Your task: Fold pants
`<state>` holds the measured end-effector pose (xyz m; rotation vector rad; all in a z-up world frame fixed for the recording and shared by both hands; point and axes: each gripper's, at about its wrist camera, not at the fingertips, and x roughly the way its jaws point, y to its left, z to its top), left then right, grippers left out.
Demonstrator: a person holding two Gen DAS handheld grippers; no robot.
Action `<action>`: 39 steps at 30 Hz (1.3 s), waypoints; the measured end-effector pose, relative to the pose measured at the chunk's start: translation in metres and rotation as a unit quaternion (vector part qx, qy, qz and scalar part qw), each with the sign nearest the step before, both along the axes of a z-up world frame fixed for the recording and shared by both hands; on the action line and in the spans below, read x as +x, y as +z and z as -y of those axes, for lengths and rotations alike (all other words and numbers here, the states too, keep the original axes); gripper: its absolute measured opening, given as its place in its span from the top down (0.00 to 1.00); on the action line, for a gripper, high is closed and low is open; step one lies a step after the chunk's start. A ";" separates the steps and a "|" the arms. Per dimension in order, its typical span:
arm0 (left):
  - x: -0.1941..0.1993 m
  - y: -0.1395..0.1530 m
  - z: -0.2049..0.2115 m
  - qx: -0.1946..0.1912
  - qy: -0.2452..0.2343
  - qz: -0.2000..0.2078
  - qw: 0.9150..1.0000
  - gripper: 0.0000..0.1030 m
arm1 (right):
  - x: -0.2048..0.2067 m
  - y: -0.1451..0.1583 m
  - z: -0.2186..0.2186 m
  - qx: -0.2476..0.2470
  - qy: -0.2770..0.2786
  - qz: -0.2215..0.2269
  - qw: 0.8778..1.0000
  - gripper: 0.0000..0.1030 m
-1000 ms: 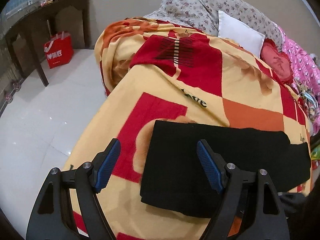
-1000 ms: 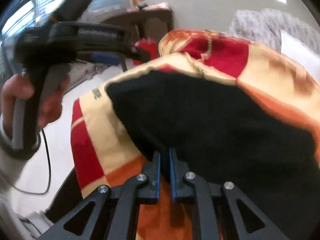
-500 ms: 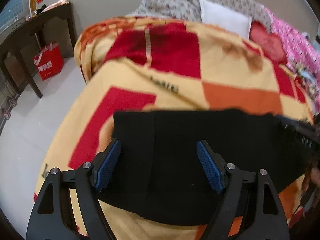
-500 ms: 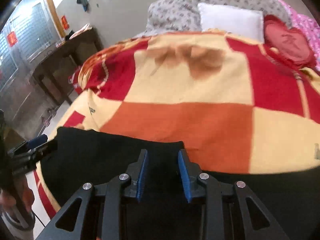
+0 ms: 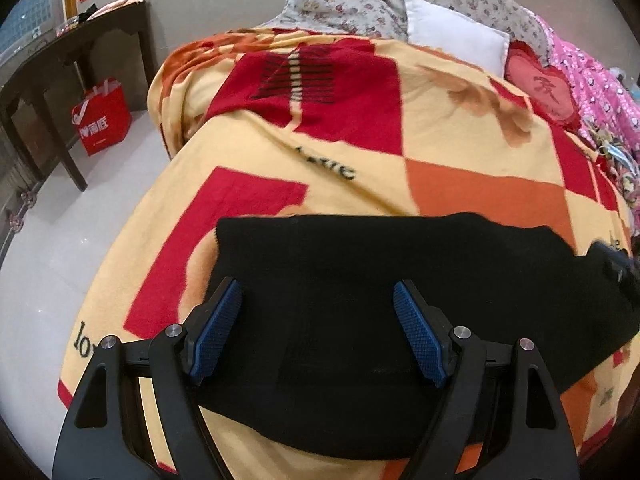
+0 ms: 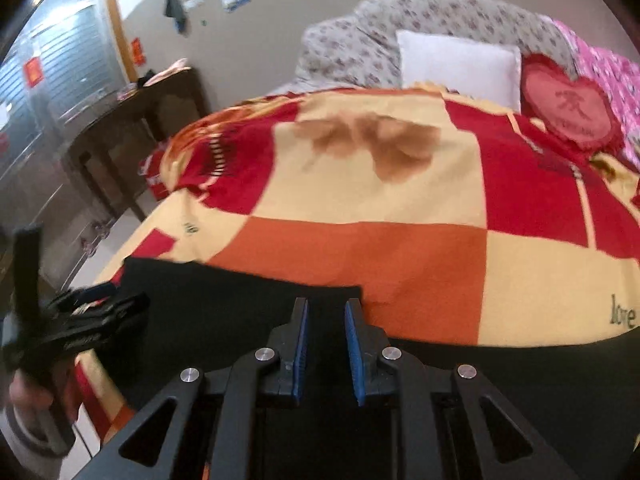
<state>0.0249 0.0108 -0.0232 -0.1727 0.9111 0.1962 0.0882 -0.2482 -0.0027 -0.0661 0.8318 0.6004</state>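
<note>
Left jaws: the left gripper (image 5: 318,334) stands wide apart over the near end of the pants (image 5: 360,280); nothing is pinched, and contact with the cloth cannot be told.
Right jaws: the right gripper (image 6: 326,350) shows a narrow gap with black cloth seen behind it; they have just been closing a little, yet the pads (image 6: 301,354) do not visibly press anything.
Pants: black, folded into a long flat band near the front edge of the bed, on the blanket (image 5: 460,148).
Long axis: across the bed, side to side in both views; the squared end points toward the floor side, just past the left gripper.
Hand: a hand (image 6: 30,394) holds the left gripper's handle, blurred.
Farther: white pillow (image 5: 454,38) and heart cushion (image 5: 542,86) at the head.
</note>
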 end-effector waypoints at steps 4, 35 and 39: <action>-0.003 0.006 0.012 -0.004 -0.010 0.009 1.000 0.23 | -0.021 -0.007 0.003 0.014 0.015 -0.020 1.000 0.83; 0.002 0.003 0.111 -0.005 -0.096 0.015 0.995 0.23 | -0.073 -0.034 0.179 0.075 -0.155 -0.064 0.983 0.73; 0.015 -0.001 0.139 -0.002 -0.124 0.002 0.992 0.23 | -0.078 -0.045 0.231 0.105 -0.222 -0.084 0.966 0.71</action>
